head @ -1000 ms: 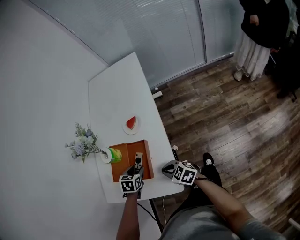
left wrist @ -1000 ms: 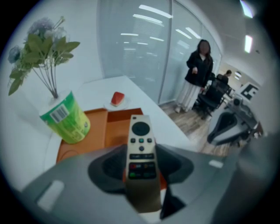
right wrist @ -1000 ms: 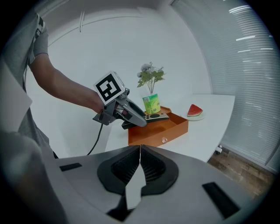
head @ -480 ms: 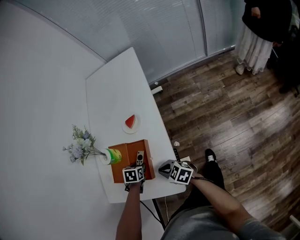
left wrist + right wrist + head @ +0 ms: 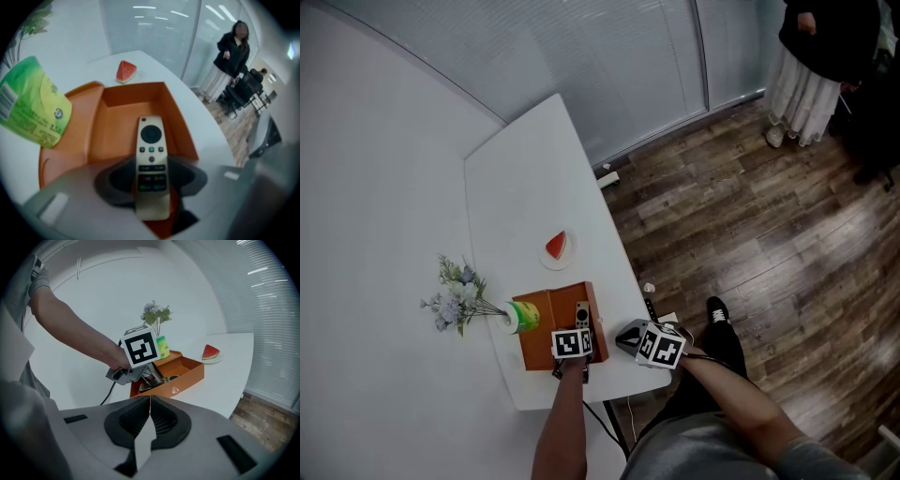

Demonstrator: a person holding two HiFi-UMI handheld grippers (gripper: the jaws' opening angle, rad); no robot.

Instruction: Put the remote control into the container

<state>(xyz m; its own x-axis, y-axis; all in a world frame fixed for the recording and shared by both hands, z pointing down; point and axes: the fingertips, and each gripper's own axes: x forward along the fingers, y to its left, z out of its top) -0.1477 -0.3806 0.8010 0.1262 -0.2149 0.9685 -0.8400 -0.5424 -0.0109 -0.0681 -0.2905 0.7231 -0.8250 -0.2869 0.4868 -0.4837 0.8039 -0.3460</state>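
1. The left gripper (image 5: 151,180) has its fingers (image 5: 115,180) set fairly wide and closed on the sides of the remote control (image 5: 151,150), which runs lengthwise between them.
2. The remote control lies button side up over the near end of the orange container (image 5: 117,101), with its front end pointing into the box.
3. The right gripper (image 5: 150,414) has its fingers (image 5: 132,420) pressed together with nothing between them. It is near the desk (image 5: 525,206) edge, beside the container.

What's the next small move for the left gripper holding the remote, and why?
Probably lower it slightly and open the jaws. The left gripper grips the remote control by its near end, and the far end already reaches over the floor of the orange container.
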